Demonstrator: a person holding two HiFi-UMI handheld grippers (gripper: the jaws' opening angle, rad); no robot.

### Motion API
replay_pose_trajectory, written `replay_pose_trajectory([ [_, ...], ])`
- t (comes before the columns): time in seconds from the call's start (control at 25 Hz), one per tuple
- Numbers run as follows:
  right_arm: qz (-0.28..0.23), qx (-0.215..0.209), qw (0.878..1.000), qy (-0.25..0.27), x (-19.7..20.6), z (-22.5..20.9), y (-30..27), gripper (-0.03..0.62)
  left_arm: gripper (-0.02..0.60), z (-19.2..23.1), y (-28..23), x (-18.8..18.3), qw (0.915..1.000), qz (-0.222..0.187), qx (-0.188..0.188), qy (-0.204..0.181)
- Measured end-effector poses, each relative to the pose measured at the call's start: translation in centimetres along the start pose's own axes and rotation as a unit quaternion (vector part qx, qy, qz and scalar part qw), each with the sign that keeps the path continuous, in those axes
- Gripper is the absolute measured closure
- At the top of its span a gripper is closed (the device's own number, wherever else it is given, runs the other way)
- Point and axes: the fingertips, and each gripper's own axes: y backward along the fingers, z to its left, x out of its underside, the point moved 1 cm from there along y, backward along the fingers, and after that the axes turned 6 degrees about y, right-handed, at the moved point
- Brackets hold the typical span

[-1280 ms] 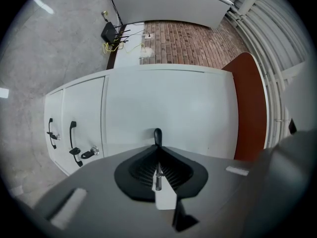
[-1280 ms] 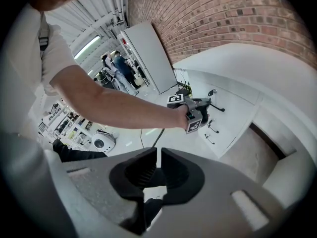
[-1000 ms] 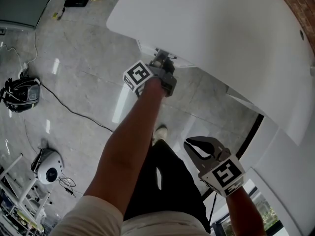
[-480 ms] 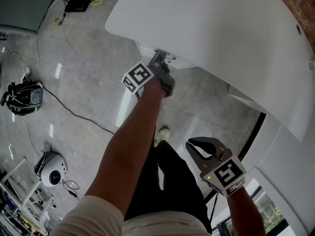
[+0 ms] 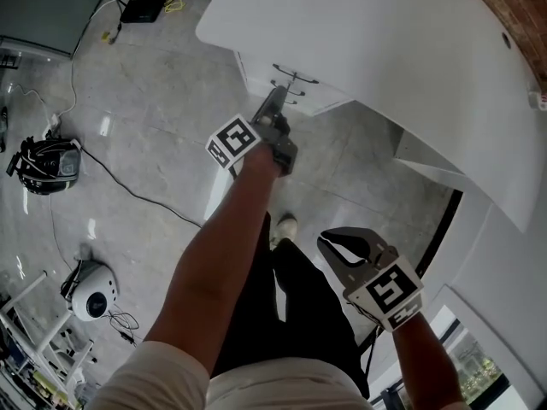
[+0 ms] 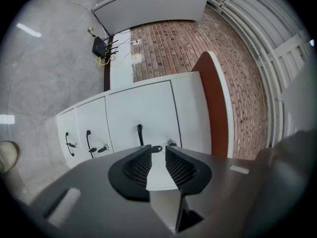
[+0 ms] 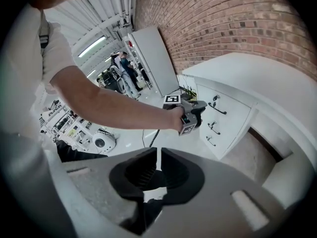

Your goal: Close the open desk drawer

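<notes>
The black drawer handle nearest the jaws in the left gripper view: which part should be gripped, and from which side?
Grip the handle at mid-bar, coming straight at the drawer front. The thin bar stands off the front, in line with the gap of the left gripper, whose jaws have just been opening, empty, so they would likely close on its two sides.

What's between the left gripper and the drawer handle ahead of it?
Nothing: the left gripper view shows the left gripper, jaws just opened and empty, a bare gap short of the drawer handle.
</notes>
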Motion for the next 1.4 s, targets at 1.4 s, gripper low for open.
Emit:
replay_pose_trajectory([
  [1.4,-0.113,0.024,0.991,0.069,-7.9,15.0,17.7,0.580,0.577,-36.4,29.5,13.2,0.9156,0.246,0.083,-0.307],
])
